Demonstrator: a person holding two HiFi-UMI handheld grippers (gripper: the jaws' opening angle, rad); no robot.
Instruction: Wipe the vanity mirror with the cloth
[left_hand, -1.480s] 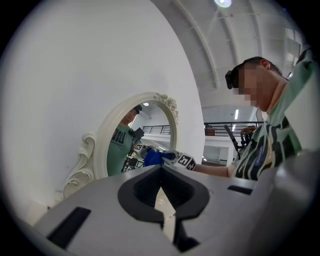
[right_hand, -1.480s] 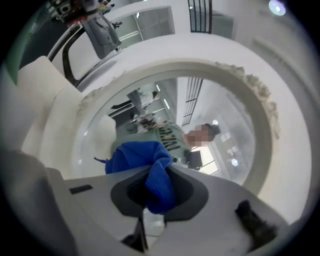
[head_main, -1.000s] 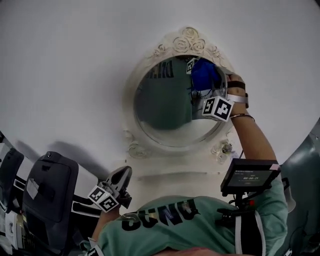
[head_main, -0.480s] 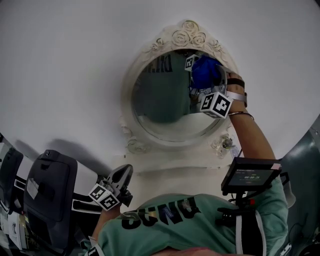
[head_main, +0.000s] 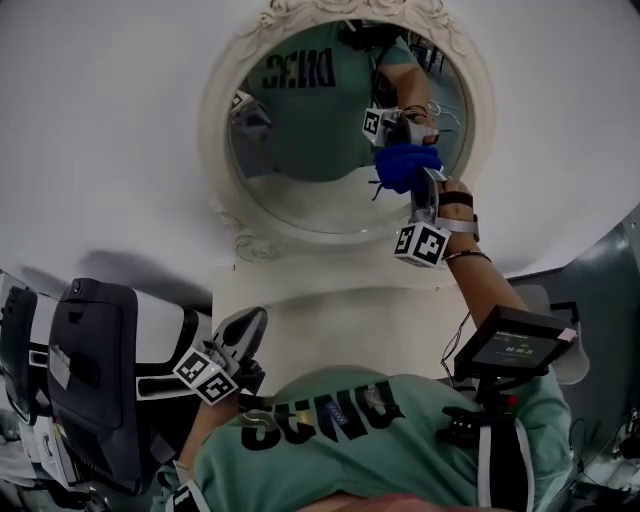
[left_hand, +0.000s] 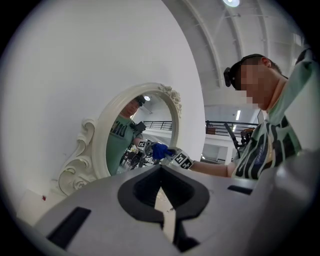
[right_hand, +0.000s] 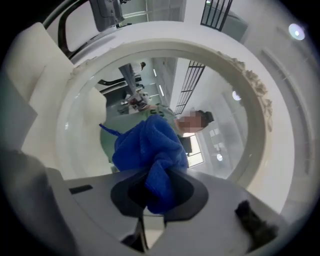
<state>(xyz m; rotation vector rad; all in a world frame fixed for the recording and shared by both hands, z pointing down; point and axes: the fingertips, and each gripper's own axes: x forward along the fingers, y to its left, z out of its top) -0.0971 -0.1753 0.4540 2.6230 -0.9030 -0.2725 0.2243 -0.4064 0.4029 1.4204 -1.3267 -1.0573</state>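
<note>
The oval vanity mirror (head_main: 310, 180) in its white carved frame (head_main: 222, 215) hangs on the white wall. My right gripper (head_main: 424, 185) is shut on a bunched blue cloth (head_main: 404, 165), which presses on the glass at the lower right. In the right gripper view the cloth (right_hand: 150, 150) bulges out from between the jaws, with the mirror glass (right_hand: 85, 105) right behind it. My left gripper (head_main: 250, 325) hangs low at the left, away from the mirror, shut and empty. The left gripper view shows the mirror (left_hand: 125, 150) and the cloth (left_hand: 159, 150) from the side.
A white ledge (head_main: 330, 310) runs under the mirror. A black padded chair (head_main: 95, 370) stands at the lower left. A small screen (head_main: 512, 345) is mounted by my right arm. A grey surface (head_main: 612, 290) rises at the right edge.
The right gripper has drawn the cloth down the glass, from near the rose crest at the upper right to the lower right. The mirror sits higher in the head view. The left gripper stayed put.
</note>
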